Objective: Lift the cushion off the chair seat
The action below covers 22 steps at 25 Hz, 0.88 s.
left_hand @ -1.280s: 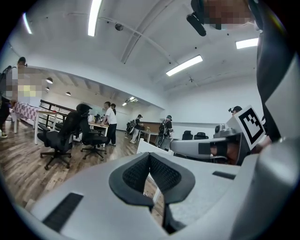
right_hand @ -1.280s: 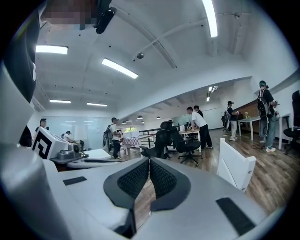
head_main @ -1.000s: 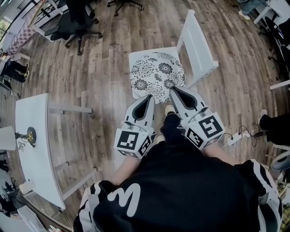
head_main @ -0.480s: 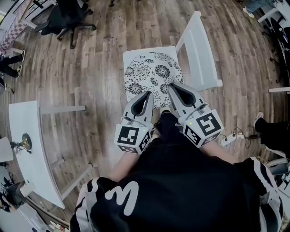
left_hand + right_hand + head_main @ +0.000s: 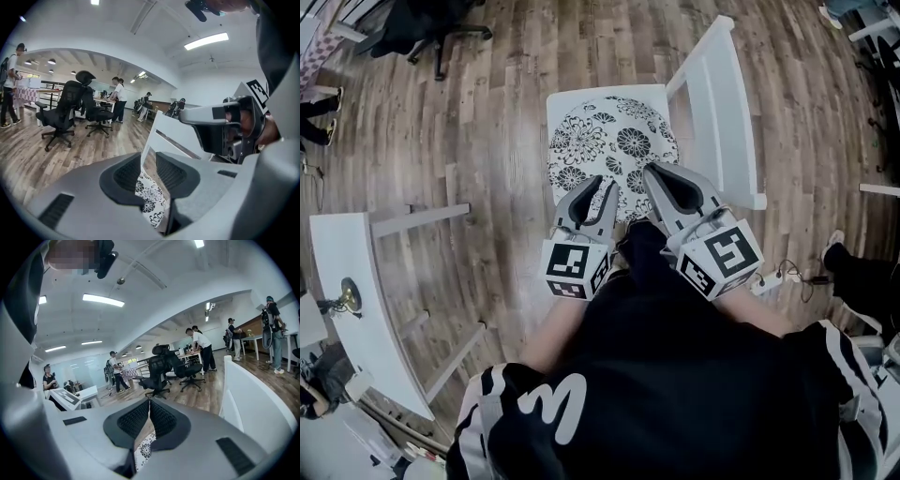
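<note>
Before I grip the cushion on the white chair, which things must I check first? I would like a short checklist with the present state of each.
1. The cushion lies flat on the seat of the chair: ok.
2. Nothing lies on top of the cushion: ok.
3. The left gripper is open: ok. Its fingers have just been opening, and nothing is between them yet.
4. The right gripper is open: not ok. Its fingers are together.
5. Both grippers are at the cushion's near edge: ok in the head view.
6. The fingers are low enough to catch that edge: cannot tell.
</note>
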Each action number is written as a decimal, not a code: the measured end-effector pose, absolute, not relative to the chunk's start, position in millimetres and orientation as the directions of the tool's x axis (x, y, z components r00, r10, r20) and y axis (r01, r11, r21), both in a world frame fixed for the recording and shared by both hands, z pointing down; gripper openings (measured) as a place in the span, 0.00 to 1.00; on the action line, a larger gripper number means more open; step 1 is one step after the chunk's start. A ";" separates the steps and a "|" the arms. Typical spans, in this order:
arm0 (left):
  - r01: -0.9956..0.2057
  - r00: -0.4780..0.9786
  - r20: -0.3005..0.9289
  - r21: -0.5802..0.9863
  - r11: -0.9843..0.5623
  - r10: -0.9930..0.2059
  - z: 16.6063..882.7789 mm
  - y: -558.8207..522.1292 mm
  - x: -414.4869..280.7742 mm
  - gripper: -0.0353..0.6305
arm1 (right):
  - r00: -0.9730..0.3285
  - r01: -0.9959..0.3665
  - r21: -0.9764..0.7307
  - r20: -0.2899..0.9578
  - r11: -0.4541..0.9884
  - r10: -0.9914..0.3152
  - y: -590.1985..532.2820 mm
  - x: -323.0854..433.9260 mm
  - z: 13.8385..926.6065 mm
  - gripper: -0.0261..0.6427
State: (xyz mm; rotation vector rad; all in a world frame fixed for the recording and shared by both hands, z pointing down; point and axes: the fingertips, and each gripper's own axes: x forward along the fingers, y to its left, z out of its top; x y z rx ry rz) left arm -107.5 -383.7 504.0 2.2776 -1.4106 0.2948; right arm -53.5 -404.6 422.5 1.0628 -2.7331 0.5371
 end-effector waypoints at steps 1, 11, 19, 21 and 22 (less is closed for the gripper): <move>-0.891 0.452 0.414 0.254 -0.377 -0.790 510.5 -386.7 -106.7 0.22 | -0.736 -0.676 -0.274 0.278 0.684 -0.617 -407.4 -52.4 425.5 0.07; -0.929 0.369 0.539 0.238 -0.284 -0.757 569.9 -414.3 -112.1 0.38 | -0.767 -0.641 -0.313 0.301 0.701 -0.567 -431.0 -48.2 449.9 0.07; -0.953 0.302 0.612 0.211 -0.217 -0.731 618.6 -427.9 -118.0 0.38 | -0.784 -0.620 -0.322 0.296 0.716 -0.546 -441.6 -53.9 460.0 0.07; -0.955 0.295 0.629 0.200 -0.217 -0.719 631.8 -431.6 -120.5 0.38 | -0.782 -0.622 -0.322 0.303 0.714 -0.545 -441.6 -55.9 464.5 0.07; -0.955 0.295 0.641 0.201 -0.216 -0.709 639.3 -433.0 -120.9 0.38 | -0.779 -0.626 -0.321 0.308 0.711 -0.546 -441.9 -56.1 467.0 0.07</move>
